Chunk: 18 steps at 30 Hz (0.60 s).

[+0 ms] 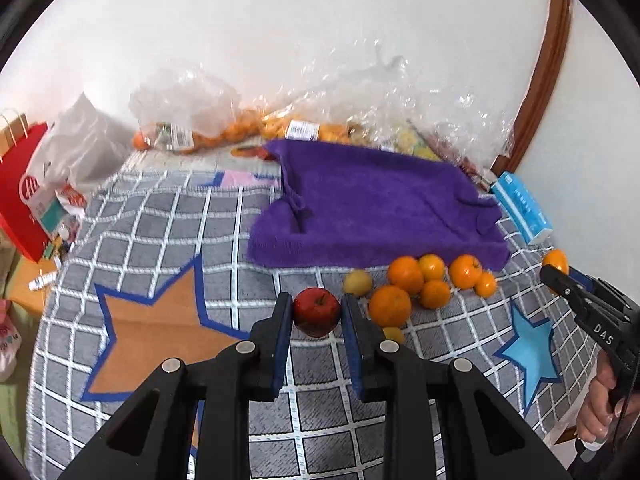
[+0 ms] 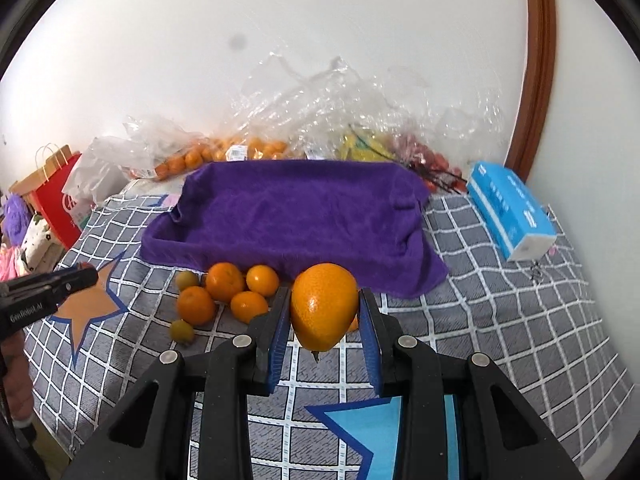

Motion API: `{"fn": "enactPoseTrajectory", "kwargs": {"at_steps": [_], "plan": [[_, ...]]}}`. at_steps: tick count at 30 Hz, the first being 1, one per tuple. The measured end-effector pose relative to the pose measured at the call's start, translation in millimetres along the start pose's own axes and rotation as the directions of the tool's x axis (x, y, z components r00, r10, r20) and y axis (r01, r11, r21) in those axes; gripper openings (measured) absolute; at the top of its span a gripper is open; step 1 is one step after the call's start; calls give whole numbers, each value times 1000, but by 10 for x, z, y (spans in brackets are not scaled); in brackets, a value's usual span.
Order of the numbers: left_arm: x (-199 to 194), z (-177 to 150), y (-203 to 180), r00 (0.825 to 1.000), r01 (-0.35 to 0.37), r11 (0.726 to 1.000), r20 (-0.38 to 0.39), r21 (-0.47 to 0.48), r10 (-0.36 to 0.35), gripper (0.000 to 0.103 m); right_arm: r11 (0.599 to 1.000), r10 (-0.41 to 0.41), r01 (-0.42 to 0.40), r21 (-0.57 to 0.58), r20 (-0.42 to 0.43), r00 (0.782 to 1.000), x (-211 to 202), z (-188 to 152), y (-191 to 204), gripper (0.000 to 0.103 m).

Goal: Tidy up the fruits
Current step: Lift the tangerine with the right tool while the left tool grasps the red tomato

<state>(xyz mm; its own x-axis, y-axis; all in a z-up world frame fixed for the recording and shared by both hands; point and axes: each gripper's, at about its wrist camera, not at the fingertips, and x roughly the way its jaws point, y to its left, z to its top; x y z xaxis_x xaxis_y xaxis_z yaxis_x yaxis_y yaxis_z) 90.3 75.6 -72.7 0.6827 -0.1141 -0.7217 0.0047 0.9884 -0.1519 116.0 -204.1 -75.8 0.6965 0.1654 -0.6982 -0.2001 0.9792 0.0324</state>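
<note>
The towel (image 2: 296, 216) lay over what looked like a tray on the checked blanket (image 1: 168, 216), with loose oranges (image 1: 404, 274) heaped just before its near edge. The right gripper (image 2: 324, 316) was clamped on a big orange (image 2: 324, 306); the left gripper (image 1: 316, 312) was closed on an apple (image 1: 317, 311), both apparently clear of the blanket. Biggest risk, I judged: the orange was round, heavy and pinched only at its sides, so a tilt or jolt could let it slip onto the heap and scatter it. The apple's glossy skin could slide likewise. Released at the towel's edge, either could roll back off.
</note>
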Motion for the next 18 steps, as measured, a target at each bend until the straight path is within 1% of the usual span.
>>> {"fn": "enactPoseTrajectory", "kwargs": {"at_steps": [4, 10, 14, 18], "plan": [[-102, 109, 3, 999, 25, 1000, 20, 8, -25, 24, 1000, -5, 5, -2, 17, 1000, -82, 97, 6, 33], [-188, 237, -3, 999, 12, 1000, 52, 15, -13, 24, 1000, -2, 3, -17, 58, 998, -203, 274, 31, 33], [-179, 340, -20, 998, 4, 1000, 58, 6, -4, 24, 1000, 20, -19, -20, 71, 997, -204, 397, 23, 33], [-158, 457, -55, 998, 11, 1000, 65, -6, -11, 24, 999, 31, -29, -22, 86, 996, -172, 539, 3, 33]]}}
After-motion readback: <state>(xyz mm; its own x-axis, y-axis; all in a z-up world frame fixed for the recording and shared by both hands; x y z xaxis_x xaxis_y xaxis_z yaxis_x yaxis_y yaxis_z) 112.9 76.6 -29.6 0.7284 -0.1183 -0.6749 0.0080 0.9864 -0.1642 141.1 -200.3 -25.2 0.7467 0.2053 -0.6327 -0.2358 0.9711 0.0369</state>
